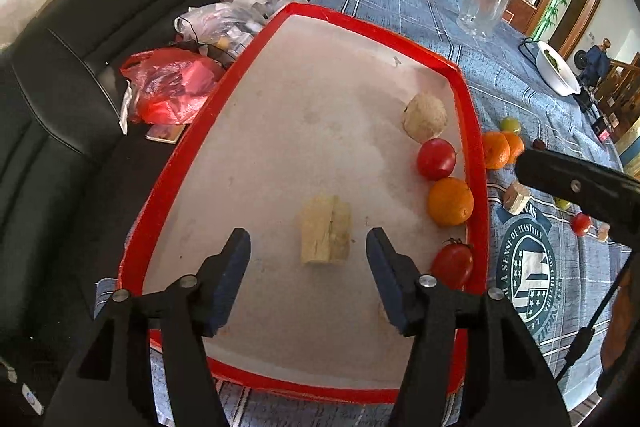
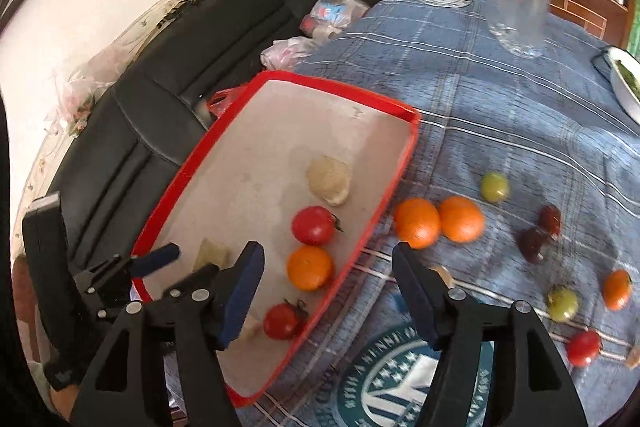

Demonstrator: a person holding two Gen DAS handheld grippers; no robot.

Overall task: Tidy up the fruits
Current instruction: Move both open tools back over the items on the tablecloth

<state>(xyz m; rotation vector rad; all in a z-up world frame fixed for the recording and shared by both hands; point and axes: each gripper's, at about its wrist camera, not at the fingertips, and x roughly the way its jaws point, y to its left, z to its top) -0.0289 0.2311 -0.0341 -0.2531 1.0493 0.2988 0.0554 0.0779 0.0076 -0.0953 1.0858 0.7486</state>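
- In the left wrist view, the left gripper (image 1: 308, 247) hangs over the red-rimmed tray (image 1: 168, 163) with its jaws apart; a pale cut fruit chunk (image 1: 326, 235) lies on the tray floor between and just beyond the fingertips, untouched by either pad.
- Along the tray's right rim sit a pale round piece (image 1: 425, 117), a red tomato (image 1: 436, 159), an orange (image 1: 450, 201) and a second tomato (image 1: 453, 263), close together in a line.
- Outside that rim, on the blue checked cloth (image 1: 516, 79), lie two oranges (image 1: 502, 149) and a green fruit (image 1: 510, 124); a glass mug (image 1: 484, 3) stands farther back.
- Left of the tray, plastic bags (image 1: 172, 91) rest on a black sofa (image 1: 72, 39).
- In the right wrist view, the right gripper (image 2: 326, 259) is spread open and empty above the tray's right rim, its left finger over the tray and its right finger over the cloth.
- Loose fruit is scattered on the cloth to the right: green tomatoes (image 2: 495, 187), dark pieces (image 2: 538, 233), a small orange (image 2: 617, 289) and a red tomato (image 2: 584, 347).
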